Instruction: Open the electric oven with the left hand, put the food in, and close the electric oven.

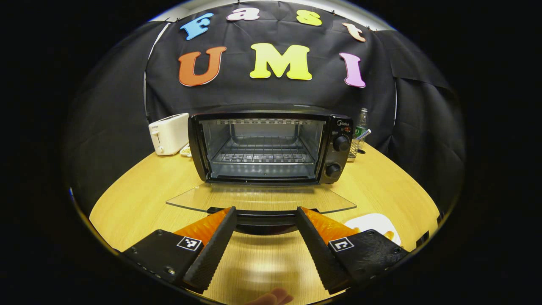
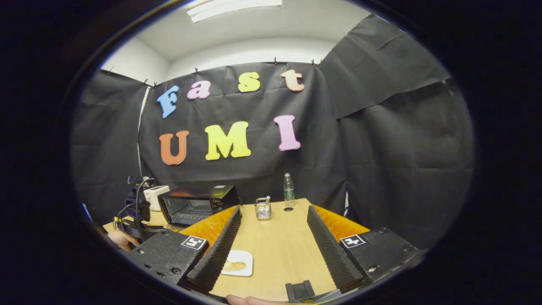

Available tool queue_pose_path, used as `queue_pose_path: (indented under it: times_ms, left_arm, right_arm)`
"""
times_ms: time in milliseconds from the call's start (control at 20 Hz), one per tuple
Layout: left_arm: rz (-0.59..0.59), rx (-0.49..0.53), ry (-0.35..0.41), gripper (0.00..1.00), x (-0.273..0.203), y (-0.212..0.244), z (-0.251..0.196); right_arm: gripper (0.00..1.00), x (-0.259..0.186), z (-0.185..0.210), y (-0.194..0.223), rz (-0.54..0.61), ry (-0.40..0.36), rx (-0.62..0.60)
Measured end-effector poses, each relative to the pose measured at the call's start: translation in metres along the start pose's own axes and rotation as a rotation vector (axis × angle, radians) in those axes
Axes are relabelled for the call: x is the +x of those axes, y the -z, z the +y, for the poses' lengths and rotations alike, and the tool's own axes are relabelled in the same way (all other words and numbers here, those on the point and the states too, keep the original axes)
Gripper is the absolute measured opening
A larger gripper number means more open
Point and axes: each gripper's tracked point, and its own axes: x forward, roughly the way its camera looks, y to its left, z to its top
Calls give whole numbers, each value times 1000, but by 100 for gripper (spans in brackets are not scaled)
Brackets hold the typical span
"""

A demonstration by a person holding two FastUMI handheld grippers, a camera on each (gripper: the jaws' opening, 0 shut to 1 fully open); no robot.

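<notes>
**Oven door down flat, both tongs spread and empty**

The black electric oven with two round knobs [image 1: 271,146] stands at the middle of the light wooden table [image 1: 139,199], its glass door [image 1: 260,199] folded down level and reaching toward the near edge. The wire rack inside [image 1: 262,156] is bare. The left tongs [image 1: 264,216] sit just before the door's dark handle [image 1: 264,218], fingers wide apart, one at either end of it; whether they touch it cannot be told. Bare table lies to either side of the lowered door.

In the left gripper view, a white toaster [image 1: 169,133] stands behind the oven's left corner, and a white plate [image 1: 372,224] peeks out past the right finger, near the table's front edge.

In the right gripper view, the right tongs [image 2: 273,212] hover with fingers apart, holding nothing. The white square plate carrying a pale bread roll [image 2: 237,262] lies beside the left finger. A wide strip of bare table runs ahead to a wire utensil holder [image 2: 263,208] and a clear plastic bottle [image 2: 288,187] by the far edge. The oven [image 2: 197,203] stands far left, with the other gripper [image 2: 137,212] and a hand [image 2: 120,239] in front of it.
</notes>
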Motion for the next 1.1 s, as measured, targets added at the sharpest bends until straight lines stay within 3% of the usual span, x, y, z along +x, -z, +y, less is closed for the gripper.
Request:
queue_pose_path:
  times_ms: [250, 500, 800, 1100]
  left_arm:
    - [136, -97, -7, 92, 13, 43, 1]
    - [74, -69, -53, 92, 14, 36, 17]
    - [-109, -59, -37, 92, -32, -8, 35]
    - [-373, -14, -55, 92, -138, -91, 49]
  right_arm:
    - [96, 4, 6, 7, 18, -3, -12]
    - [96, 11, 12, 17, 37, -3, -29]
    - [96, 31, 33, 48, 91, -29, -71]
    - [100, 62, 65, 97, 180, -71, -101]
